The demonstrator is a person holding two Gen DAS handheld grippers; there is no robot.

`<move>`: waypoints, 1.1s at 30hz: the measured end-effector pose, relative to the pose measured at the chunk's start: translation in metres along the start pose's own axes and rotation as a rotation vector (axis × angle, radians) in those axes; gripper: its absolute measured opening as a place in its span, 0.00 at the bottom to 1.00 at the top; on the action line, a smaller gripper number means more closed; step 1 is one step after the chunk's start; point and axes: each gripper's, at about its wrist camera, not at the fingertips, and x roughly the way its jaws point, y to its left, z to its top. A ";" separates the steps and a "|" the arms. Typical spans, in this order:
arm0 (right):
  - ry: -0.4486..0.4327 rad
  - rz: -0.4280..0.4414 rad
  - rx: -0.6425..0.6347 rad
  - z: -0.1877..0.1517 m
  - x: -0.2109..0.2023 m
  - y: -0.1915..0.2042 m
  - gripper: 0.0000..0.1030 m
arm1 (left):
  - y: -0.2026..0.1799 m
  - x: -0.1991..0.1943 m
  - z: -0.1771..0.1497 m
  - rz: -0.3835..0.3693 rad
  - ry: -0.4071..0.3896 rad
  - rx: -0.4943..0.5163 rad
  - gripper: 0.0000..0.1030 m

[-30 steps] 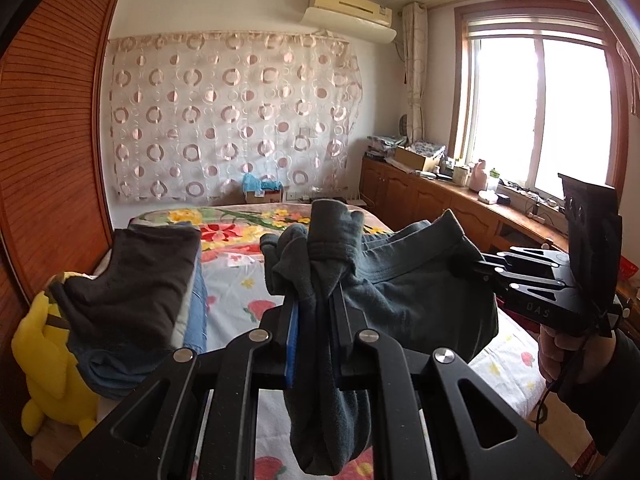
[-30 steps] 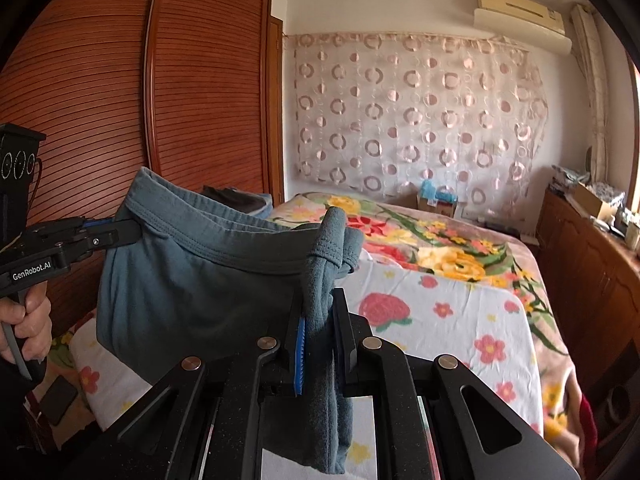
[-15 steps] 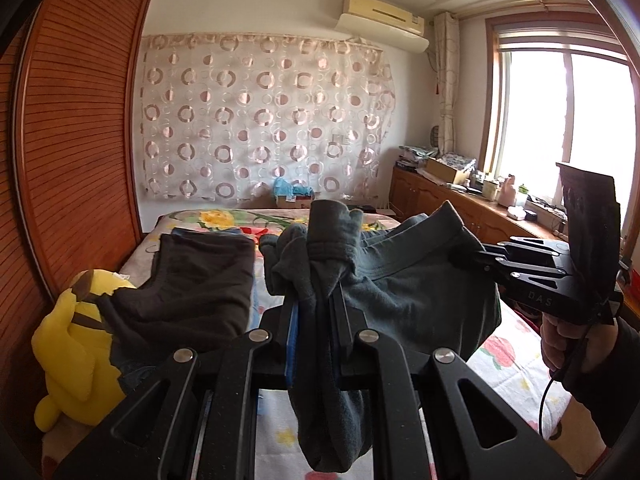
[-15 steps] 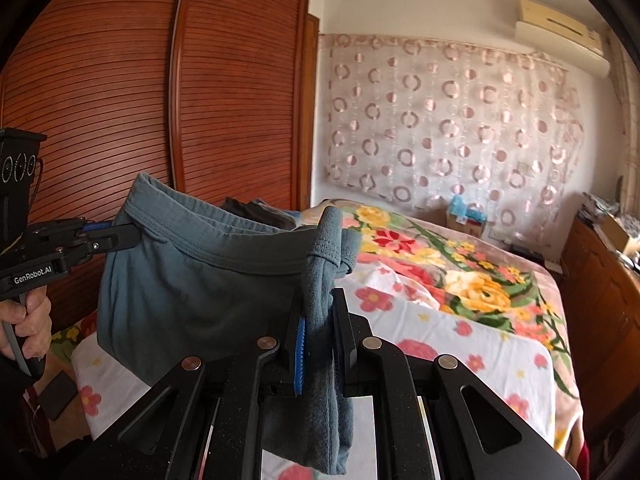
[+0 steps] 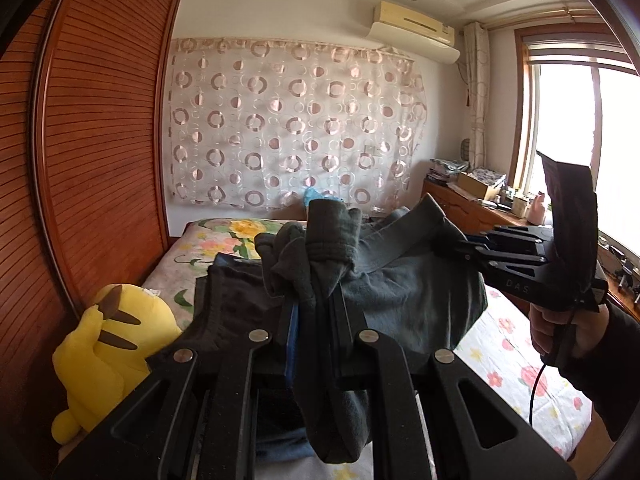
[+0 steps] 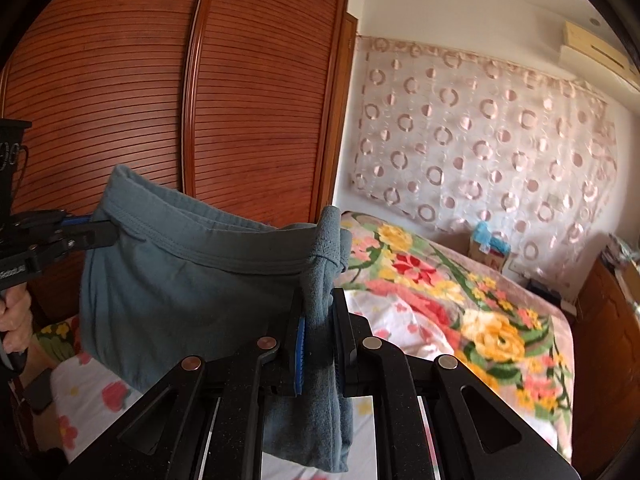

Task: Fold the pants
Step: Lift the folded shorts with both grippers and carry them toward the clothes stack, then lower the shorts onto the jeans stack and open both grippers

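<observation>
The grey-blue pants hang in the air above the bed, stretched between the two tools. The left tool has its jaws pressed nearly together on a thick bunch of the cloth: the waistband end stands up above the fingertips and a folded length droops below them. The right tool grips in the same way, its jaws almost closed on a gathered wad of the pants, with the blue pad of one finger showing against the fabric.

In the left wrist view the right tool comes in from the right edge, held by a hand in a dark sleeve, its tips buried in the far corner of the waistband. In the right wrist view the left tool reaches in from the left and clamps the opposite corner; the waistband runs slack between the two grips and the body of the pants sags beneath it.

Below the pants, on the near-left part of the bed, lies a pile of dark folded clothes, with a yellow plush toy just beside it against the wooden wardrobe. The bedspread is floral. A curtain with rings covers the far wall.
</observation>
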 end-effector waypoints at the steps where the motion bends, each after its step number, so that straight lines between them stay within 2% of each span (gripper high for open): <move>1: 0.000 0.004 -0.009 0.004 0.008 -0.002 0.11 | 0.004 0.002 0.001 0.008 0.001 -0.004 0.13; 14: 0.019 0.079 -0.116 0.034 0.102 -0.001 0.11 | 0.035 0.016 -0.011 0.092 0.019 -0.093 0.13; 19: 0.015 0.111 -0.127 0.043 0.121 -0.001 0.11 | 0.043 0.016 -0.012 0.106 0.002 -0.143 0.13; 24: 0.026 0.137 -0.161 0.044 0.137 0.006 0.11 | 0.047 0.022 -0.020 0.143 0.023 -0.175 0.14; 28: 0.055 0.174 -0.140 0.042 0.148 0.005 0.11 | 0.046 0.026 -0.028 0.170 0.042 -0.176 0.14; 31: 0.081 0.155 -0.120 0.039 0.152 -0.003 0.28 | 0.046 0.029 -0.035 0.176 0.065 -0.182 0.14; 33: 0.078 0.161 -0.093 0.036 0.148 -0.012 0.28 | 0.046 0.030 -0.038 0.191 0.076 -0.176 0.15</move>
